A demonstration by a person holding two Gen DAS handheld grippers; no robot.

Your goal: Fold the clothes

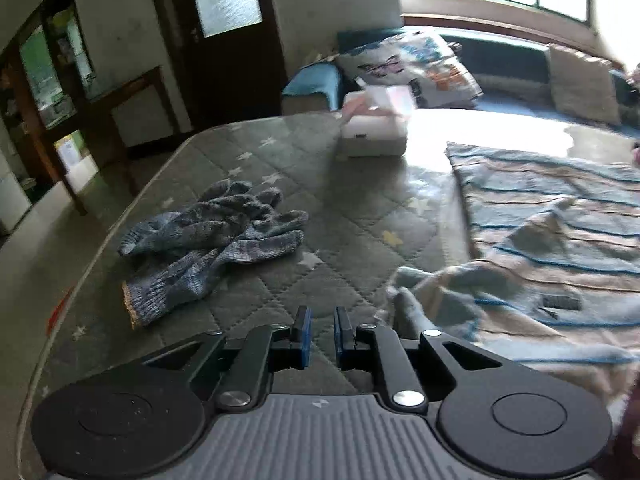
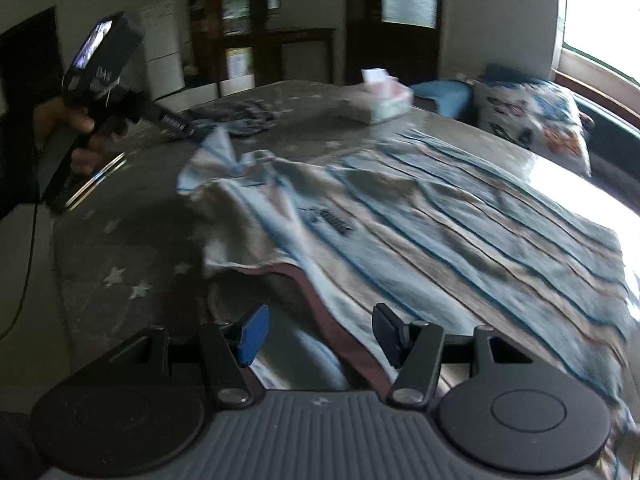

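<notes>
While the striped shirt [image 2: 440, 216] lies mostly flat, no fold shows; left gripper [image 1: 322, 332] narrowly parted, empty, right gripper [image 2: 318, 336] spread over the hem at 6 o'clock.

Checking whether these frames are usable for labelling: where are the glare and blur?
Left wrist view: window light blows out the table behind the tissue box; striped shirt slightly smeared. Right wrist view: shirt motion-blurred, glare at the right edge.

On my table [image 1: 248, 280], the gloves [image 1: 216, 236] lie left of the shirt [image 1: 552, 240]; the tissue box [image 1: 376, 128] sits behind both, cushions [image 1: 424, 64] beyond.
</notes>
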